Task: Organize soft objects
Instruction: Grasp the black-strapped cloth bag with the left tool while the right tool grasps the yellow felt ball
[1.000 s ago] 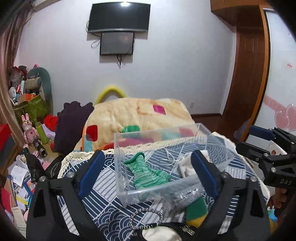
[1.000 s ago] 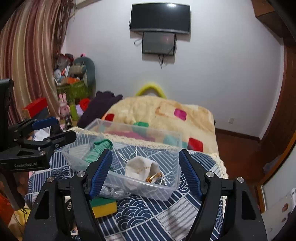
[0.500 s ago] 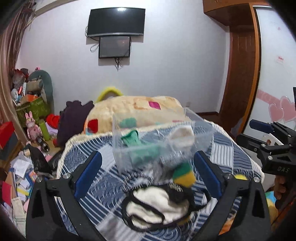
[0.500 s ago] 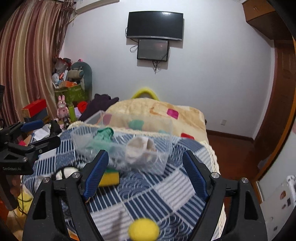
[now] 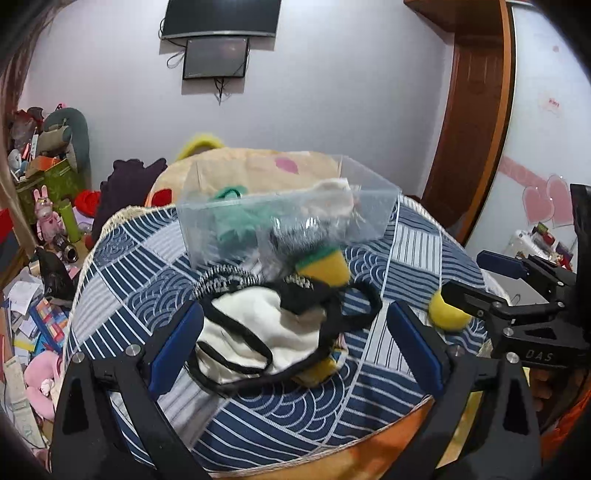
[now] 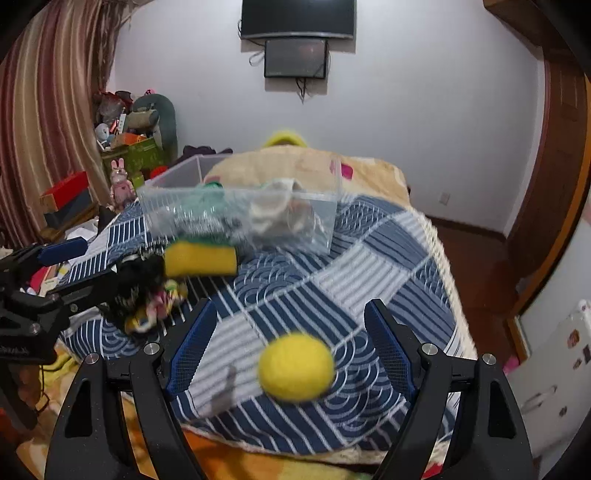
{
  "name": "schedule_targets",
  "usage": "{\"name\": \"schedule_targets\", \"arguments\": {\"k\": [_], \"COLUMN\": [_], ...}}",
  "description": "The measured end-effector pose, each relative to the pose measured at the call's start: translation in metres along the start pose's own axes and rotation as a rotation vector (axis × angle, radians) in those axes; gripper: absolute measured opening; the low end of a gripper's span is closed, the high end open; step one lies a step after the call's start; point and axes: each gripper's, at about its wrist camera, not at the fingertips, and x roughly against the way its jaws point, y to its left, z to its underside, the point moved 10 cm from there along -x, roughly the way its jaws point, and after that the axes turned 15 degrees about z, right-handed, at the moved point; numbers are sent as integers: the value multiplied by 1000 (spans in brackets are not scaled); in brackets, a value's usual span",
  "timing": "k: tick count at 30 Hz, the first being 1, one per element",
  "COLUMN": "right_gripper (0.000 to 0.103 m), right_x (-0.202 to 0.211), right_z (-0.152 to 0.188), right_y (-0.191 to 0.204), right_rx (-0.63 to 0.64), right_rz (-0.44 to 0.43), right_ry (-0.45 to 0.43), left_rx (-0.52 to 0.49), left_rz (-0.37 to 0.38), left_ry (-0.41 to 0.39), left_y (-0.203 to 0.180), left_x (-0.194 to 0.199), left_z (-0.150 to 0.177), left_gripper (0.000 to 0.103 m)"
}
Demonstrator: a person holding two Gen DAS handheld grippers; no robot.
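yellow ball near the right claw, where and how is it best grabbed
Probably across its middle. The yellow ball is round with no handle or edge, so any width across it serves. It lies alone on the blue patterned cloth, between the open fingers of the right claw. Come straight forward and down from the near side, then close on its left and right sides.

A dark television (image 6: pixel 298 18) hangs high on the white wall, with a smaller screen (image 6: pixel 296 58) just beneath it. Striped curtains (image 6: pixel 48 122) fall on the left. A pink rabbit toy (image 6: pixel 120 181) stands among clutter, near a red box (image 6: pixel 64 188). A wooden door (image 5: pixel 469 122) stands on the right.
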Motion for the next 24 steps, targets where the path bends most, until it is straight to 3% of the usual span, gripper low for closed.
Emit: {"name": "schedule_targets", "arguments": {"k": [4, 8, 9, 11, 14, 18, 20, 24], "right_gripper": [80, 80, 80, 76, 60, 45, 43, 42], "right_x": [-5, -7, -8, -10, -12, -13, -13, -8], "right_z": [15, 29, 32, 37, 42, 44, 44, 40], "right_y": [-3, -1, 1, 5, 10, 10, 7, 6], "right_rx": [-9, -26, -22, -16, -5, -5, -16, -27], "right_rz": [2, -26, -32, -45, -67, -65, -72, -77], "right_ry": [39, 78, 87, 100, 123, 132, 133, 114], "left_rx": [39, 74, 78, 69, 60, -15, -32, -34], "left_rz": [1, -10, -9, -10, 18, -1, 5, 16], "left_ry": [35, 7, 3, 5, 17, 25, 51, 54], "left_y": [4, 15, 17, 18, 14, 4, 1, 0], "left_x": [-10, -13, -14, -15, -16, -16, -21, -21], "left_z": [14, 16, 16, 16, 18, 20, 25, 26], "left_gripper": [101, 98, 94, 76, 66, 54, 41, 27]}}
